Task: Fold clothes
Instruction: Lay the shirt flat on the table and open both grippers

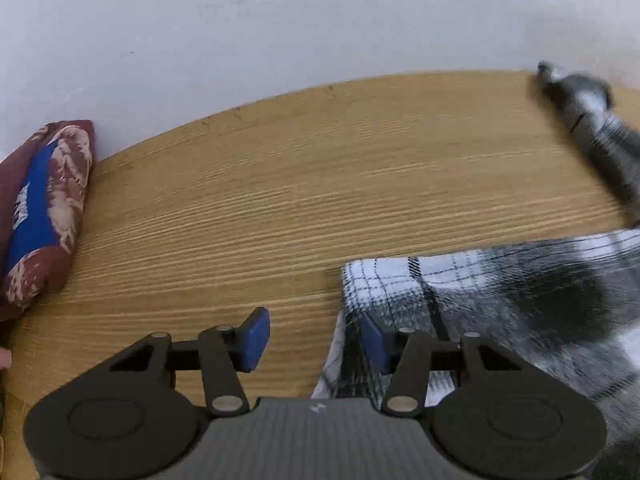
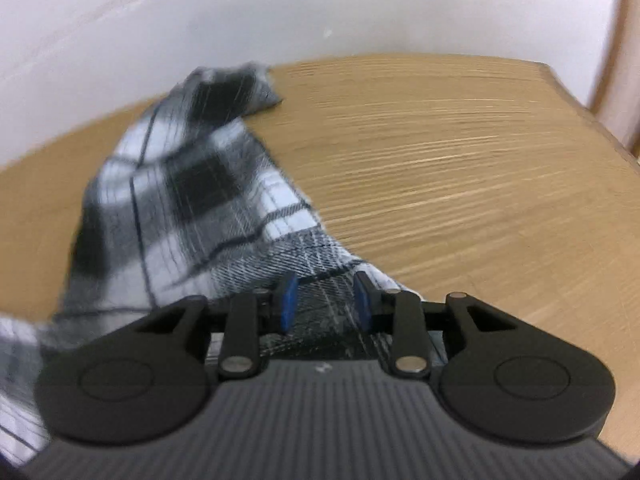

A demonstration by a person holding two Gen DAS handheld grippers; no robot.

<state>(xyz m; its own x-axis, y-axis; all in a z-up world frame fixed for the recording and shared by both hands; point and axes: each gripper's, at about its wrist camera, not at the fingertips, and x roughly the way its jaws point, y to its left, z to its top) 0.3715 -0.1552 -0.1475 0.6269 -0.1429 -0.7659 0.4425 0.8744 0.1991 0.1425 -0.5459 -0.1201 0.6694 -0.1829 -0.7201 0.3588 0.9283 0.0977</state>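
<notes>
Left wrist view: left gripper [image 1: 314,338] sits low over the wooden worktop [image 1: 280,200], jaws standing apart, nothing pinched; bare wood shows in the gap between the blue pads [image 1: 254,340]. The right-hand pad overlaps the near-left edge of the black-and-white plaid shirt [image 1: 500,300], whether touching I cannot tell. The shirt spreads off toward the right; a blurred grey-checked part of it [image 1: 592,120] lies at the far right edge of the worktop. A folded maroon and blue garment [image 1: 44,208] rests at the left edge, well apart from the shirt, against the pale wall [image 1: 280,20]. Right wrist view: right gripper [image 2: 325,304] has its jaws moderately apart, plaid cloth lying between the pads [image 2: 288,300] but not visibly squeezed. The plaid shirt [image 2: 180,184] runs from the gripper up and leftward across the worktop [image 2: 460,180], blurred, its far end [image 2: 236,84] near the wall [image 2: 240,8]
</notes>
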